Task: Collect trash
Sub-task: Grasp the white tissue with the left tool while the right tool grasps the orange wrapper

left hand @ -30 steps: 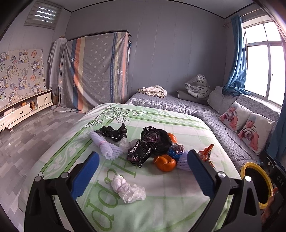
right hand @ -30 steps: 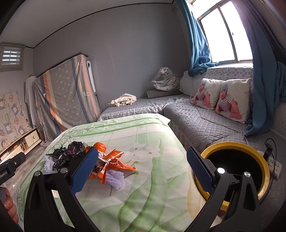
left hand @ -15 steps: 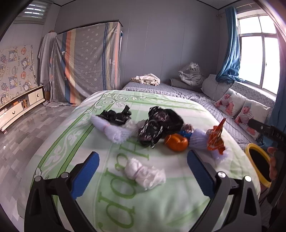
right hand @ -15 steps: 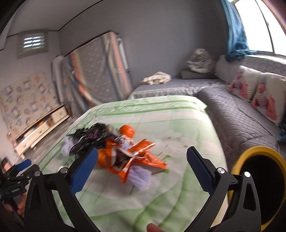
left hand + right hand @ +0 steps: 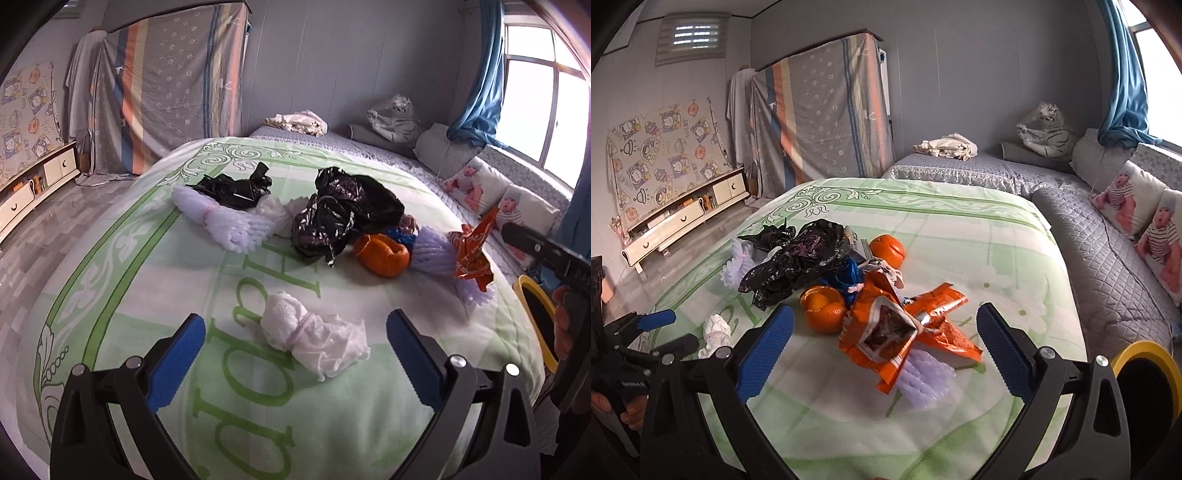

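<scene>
Trash lies heaped mid-bed (image 5: 122, 291). Left tool (image 5: 295, 338), fingers wide apart and empty, frames a white tissue wad (image 5: 314, 339) at six o'clock of the black bag (image 5: 343, 210). Right tool (image 5: 885, 341), equally spread and empty, frames the orange wrapper (image 5: 905, 328), whose open mouth only this view shows. Yellow-rimmed bin (image 5: 1148, 376) sits at three o'clock.

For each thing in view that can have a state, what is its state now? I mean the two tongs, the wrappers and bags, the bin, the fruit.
left tongs: open, empty, white wad between the tips
right tongs: open, empty, aimed at the orange wrapper
white wad: crumpled, lying apart from the pile
orange wrapper: torn open, crumpled
black bag: crumpled, on the pile
orange peel: hollow
whole orange: unpeeled
yellow-rimmed bin: open
</scene>
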